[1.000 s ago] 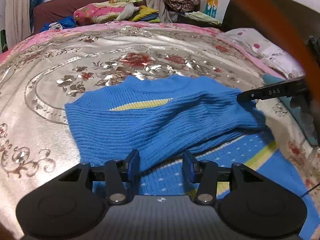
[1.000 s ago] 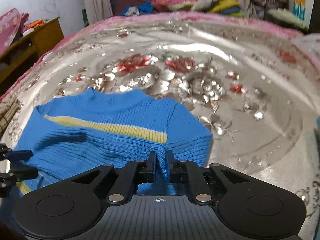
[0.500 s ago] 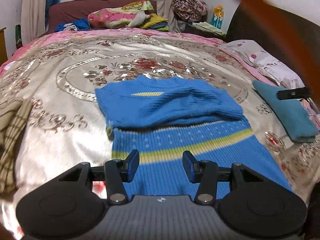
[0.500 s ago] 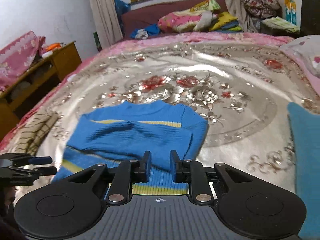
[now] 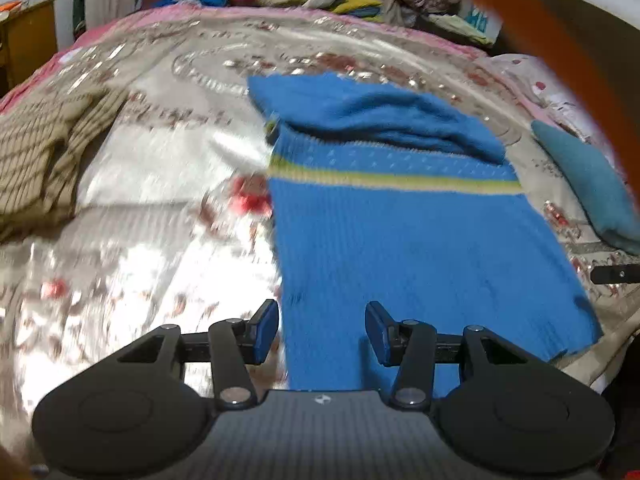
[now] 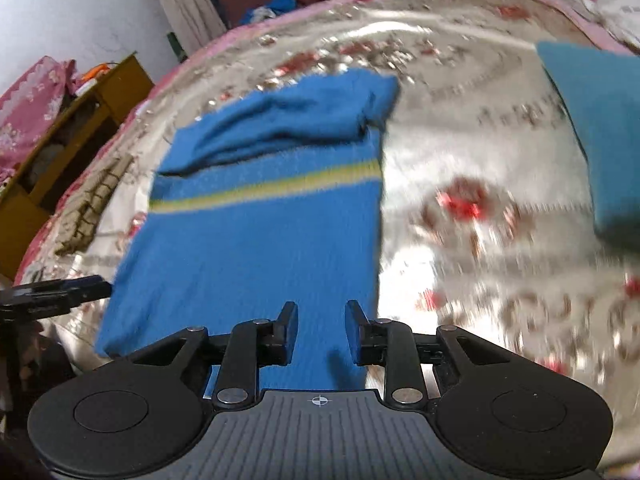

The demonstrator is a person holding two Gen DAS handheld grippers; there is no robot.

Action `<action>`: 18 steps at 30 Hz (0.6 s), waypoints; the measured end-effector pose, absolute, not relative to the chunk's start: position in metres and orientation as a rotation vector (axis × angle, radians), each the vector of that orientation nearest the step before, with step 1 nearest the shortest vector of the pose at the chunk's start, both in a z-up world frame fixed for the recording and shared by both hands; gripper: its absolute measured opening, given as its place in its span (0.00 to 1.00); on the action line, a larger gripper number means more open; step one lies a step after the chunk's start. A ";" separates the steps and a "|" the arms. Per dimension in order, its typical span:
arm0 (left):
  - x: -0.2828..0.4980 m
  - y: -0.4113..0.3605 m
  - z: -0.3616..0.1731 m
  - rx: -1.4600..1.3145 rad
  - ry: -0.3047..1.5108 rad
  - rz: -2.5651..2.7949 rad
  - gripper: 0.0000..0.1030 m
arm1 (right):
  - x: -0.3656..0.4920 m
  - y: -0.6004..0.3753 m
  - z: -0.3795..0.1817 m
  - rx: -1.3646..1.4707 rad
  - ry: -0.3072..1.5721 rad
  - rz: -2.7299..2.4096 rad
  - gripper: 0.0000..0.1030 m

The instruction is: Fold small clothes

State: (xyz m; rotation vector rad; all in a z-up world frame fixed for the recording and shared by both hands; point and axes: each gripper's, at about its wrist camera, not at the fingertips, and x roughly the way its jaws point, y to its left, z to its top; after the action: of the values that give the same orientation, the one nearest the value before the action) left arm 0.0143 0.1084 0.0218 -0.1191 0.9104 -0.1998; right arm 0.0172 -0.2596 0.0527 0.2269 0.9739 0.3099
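Blue sweater (image 5: 400, 240) flat on the bed (image 5: 160, 184) — sleeves folded across the top, yellow stripe below them. Left claw (image 5: 322, 332) spread wide over the hem's left corner, gripping nothing. Right claw (image 6: 322, 330) parted too — over the hem's right side, nothing held.

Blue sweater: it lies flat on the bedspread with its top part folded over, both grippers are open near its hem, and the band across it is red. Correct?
Not quite: the band across the blue sweater is yellow-green, not red, as both wrist views show. The rest holds: it lies on the bedspread with its top folded over, and the left gripper and right gripper are open near its hem.
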 end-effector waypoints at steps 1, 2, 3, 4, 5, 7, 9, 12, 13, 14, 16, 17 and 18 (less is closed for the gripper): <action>0.014 0.109 0.019 -0.126 0.923 -0.200 0.51 | 0.014 -0.262 0.048 0.243 0.981 0.304 0.27; 0.013 0.109 0.015 -0.136 0.937 -0.198 0.51 | 0.012 -0.264 0.044 0.260 0.990 0.299 0.28; 0.013 0.109 0.011 -0.146 0.950 -0.192 0.51 | 0.010 -0.266 0.040 0.274 0.998 0.292 0.30; 0.012 0.108 0.007 -0.146 0.956 -0.188 0.51 | 0.008 -0.268 0.036 0.288 1.008 0.288 0.31; 0.010 0.107 0.006 -0.137 0.950 -0.185 0.51 | 0.006 -0.269 0.032 0.297 1.017 0.290 0.31; 0.008 0.103 0.006 -0.126 0.944 -0.179 0.51 | 0.001 -0.271 0.027 0.317 1.023 0.291 0.31; 0.004 0.101 0.005 -0.142 0.950 -0.194 0.51 | -0.002 -0.272 0.021 0.337 1.028 0.291 0.31; -0.003 0.099 0.005 -0.155 0.957 -0.212 0.50 | -0.006 -0.276 0.015 0.364 1.034 0.289 0.31; -0.005 0.098 0.004 -0.161 0.961 -0.218 0.50 | -0.008 -0.279 0.013 0.382 1.032 0.290 0.31; -0.007 0.098 0.003 -0.163 0.963 -0.222 0.50 | -0.008 -0.281 0.013 0.397 1.029 0.289 0.31; -0.007 0.097 0.004 -0.163 0.964 -0.225 0.50 | -0.011 -0.285 0.011 0.420 1.018 0.281 0.29; -0.006 0.098 0.004 -0.167 0.965 -0.228 0.50 | -0.013 -0.287 0.011 0.434 1.011 0.273 0.29; -0.005 0.099 0.004 -0.177 0.966 -0.231 0.50 | -0.014 -0.289 0.010 0.448 1.007 0.271 0.29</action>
State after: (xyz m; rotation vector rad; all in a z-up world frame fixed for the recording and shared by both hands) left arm -0.0047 0.0990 0.0043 -0.1766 0.9658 -0.2305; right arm -0.0138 -0.2886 0.0098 0.4477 1.0065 0.2715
